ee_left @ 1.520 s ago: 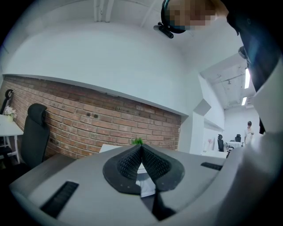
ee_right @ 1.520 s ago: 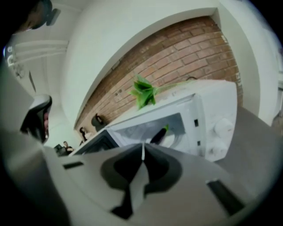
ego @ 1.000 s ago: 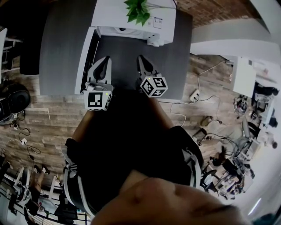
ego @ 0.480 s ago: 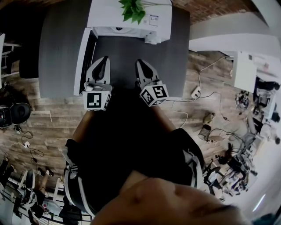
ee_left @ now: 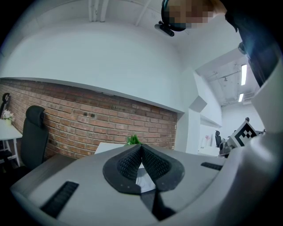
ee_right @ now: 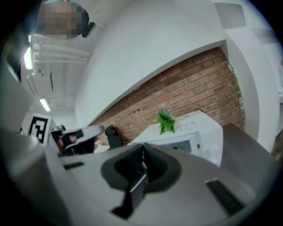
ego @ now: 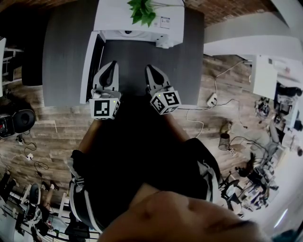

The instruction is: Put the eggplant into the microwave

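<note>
No eggplant shows in any view. The white microwave stands at the back of the grey table with a green plant on top. Its door hangs open on the left; the inside is hidden from above. My left gripper is shut and empty, beside the open door. The right gripper is shut and empty too, in front of the microwave. In the left gripper view the shut gripper points at the plant. The right gripper faces the microwave.
A brick wall runs behind the table. A black office chair stands at the left. Cables and a power strip lie on the wooden floor to the right, near a white desk. The person's dark clothing fills the lower middle.
The head view has shifted slightly, so the microwave sits a little higher in the picture. Both grippers stay shut and hold nearly the same places over the table's near part.
</note>
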Demonstrator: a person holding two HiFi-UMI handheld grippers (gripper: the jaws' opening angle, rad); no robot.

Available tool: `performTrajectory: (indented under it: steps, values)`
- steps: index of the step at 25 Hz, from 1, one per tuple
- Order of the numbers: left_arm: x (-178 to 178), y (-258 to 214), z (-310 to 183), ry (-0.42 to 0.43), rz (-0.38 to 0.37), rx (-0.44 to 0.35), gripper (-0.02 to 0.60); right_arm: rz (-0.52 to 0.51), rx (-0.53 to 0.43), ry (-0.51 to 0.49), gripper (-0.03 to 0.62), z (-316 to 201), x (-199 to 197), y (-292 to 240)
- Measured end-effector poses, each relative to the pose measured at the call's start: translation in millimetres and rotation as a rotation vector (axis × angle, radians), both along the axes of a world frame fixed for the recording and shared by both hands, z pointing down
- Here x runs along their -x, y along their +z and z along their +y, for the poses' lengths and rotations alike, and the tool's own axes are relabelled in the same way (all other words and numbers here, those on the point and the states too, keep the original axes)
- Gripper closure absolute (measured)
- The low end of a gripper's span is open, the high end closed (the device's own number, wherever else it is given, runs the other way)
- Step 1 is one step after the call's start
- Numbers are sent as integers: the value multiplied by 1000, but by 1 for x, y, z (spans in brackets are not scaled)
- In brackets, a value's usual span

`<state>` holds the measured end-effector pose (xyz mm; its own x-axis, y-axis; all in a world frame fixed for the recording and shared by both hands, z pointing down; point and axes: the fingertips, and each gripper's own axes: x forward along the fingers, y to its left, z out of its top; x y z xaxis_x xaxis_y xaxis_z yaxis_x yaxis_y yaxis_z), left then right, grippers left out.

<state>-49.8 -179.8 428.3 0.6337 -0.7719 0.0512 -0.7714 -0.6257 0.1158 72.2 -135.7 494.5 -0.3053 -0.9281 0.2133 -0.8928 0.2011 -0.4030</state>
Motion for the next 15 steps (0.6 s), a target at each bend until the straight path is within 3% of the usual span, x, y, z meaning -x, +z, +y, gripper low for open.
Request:
performTrajectory:
  steps: [15]
  values:
    - [0,-2,5,-7,20,8,545,-4,10,-8,562,4,3,2]
